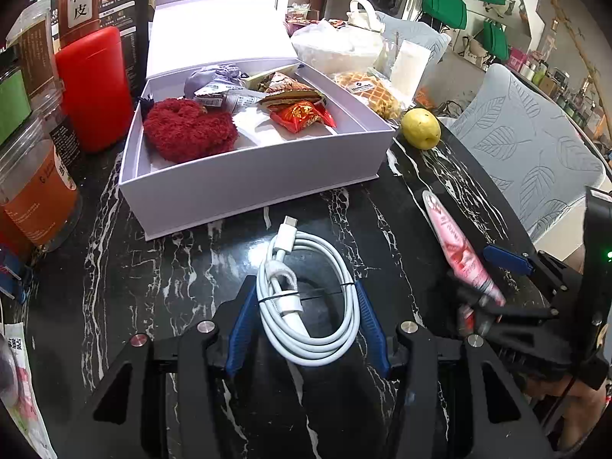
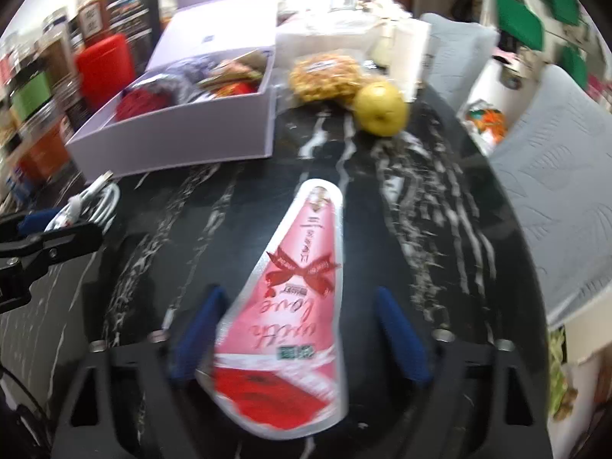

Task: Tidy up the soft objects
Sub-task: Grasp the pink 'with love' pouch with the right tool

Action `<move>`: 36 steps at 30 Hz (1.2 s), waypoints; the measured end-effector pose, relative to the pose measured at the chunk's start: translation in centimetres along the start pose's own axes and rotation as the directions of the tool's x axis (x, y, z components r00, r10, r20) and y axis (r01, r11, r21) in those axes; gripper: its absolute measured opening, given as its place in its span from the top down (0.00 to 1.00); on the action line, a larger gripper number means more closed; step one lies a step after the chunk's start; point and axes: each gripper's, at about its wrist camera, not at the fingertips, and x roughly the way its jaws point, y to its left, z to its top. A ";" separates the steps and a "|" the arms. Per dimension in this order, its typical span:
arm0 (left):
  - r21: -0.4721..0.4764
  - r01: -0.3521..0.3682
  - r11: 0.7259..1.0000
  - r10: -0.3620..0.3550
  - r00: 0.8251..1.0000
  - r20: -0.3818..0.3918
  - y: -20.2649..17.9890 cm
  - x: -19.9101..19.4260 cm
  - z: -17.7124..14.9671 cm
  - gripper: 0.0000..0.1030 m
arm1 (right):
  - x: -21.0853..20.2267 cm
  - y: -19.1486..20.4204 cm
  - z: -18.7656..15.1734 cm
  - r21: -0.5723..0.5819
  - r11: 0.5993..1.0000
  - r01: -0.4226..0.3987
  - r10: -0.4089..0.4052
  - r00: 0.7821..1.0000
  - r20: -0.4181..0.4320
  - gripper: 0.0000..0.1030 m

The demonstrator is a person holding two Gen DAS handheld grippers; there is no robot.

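A coiled white charging cable (image 1: pixel 306 298) sits between the blue pads of my left gripper (image 1: pixel 304 290), which is shut on the coil just above the black marble table (image 1: pixel 153 267). A pink and red soft packet (image 2: pixel 290 306) lies lengthwise between the fingers of my right gripper (image 2: pixel 300 298). The left pad (image 2: pixel 199 325) touches its edge, while a gap shows at the right pad (image 2: pixel 401 336), so the jaws stand open around it. In the left wrist view, the packet (image 1: pixel 459 252) and right gripper (image 1: pixel 493 279) are at the right.
An open lavender box (image 1: pixel 248 179) stands ahead, holding a red fluffy item (image 1: pixel 187 130), a grey cloth and snack packets. A yellow fruit (image 1: pixel 420 128) and a waffle pack (image 1: pixel 371 90) lie to its right. A red canister (image 1: pixel 95 88) and jars line the left; a grey chair (image 1: pixel 528 145) stands right.
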 end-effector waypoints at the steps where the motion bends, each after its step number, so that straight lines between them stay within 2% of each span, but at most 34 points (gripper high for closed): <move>1: 0.001 0.004 1.000 -0.004 1.000 -0.001 0.0 0.0 0.0 0.51 | -0.2 -0.3 -0.1 0.014 1.000 0.010 -0.010 1.000 0.006 0.48; 3: 0.006 0.010 1.000 -0.010 1.000 -0.002 -0.2 0.0 -0.1 0.51 | -0.7 -1.0 -0.3 0.034 0.999 0.032 -0.033 0.999 0.026 0.59; 9: 0.012 0.019 1.000 -0.019 1.000 0.005 -0.8 -0.6 -0.5 0.51 | -1.6 -1.9 -0.7 0.047 0.998 0.036 -0.038 0.999 0.032 0.67; 14: 0.013 0.015 1.000 -0.015 1.000 -0.001 -1.3 -0.9 -1.0 0.51 | -1.9 -2.5 -0.9 0.083 0.996 -0.025 0.020 0.998 0.054 0.71; 25: 0.035 0.032 0.999 -0.032 0.999 -0.014 -2.5 -1.2 -1.4 0.51 | -3.2 -2.4 -2.3 0.070 0.996 -0.055 0.052 0.998 0.048 0.70; 28: 0.038 0.034 0.999 -0.033 0.999 -0.014 -2.6 -1.3 -1.5 0.51 | -3.3 -2.2 -2.5 0.058 0.997 -0.046 0.044 0.998 0.039 0.54; 33: 0.036 0.034 0.999 -0.034 0.999 -0.014 -2.6 -1.4 -1.5 0.51 | -3.2 -2.0 -3.0 0.046 0.999 -0.018 0.017 1.000 0.027 0.49; 36: 0.035 0.034 0.999 -0.033 0.999 -0.012 -2.6 -1.4 -1.6 0.51 | -3.2 -1.6 -3.3 -0.002 1.000 0.015 -0.015 0.999 0.039 0.52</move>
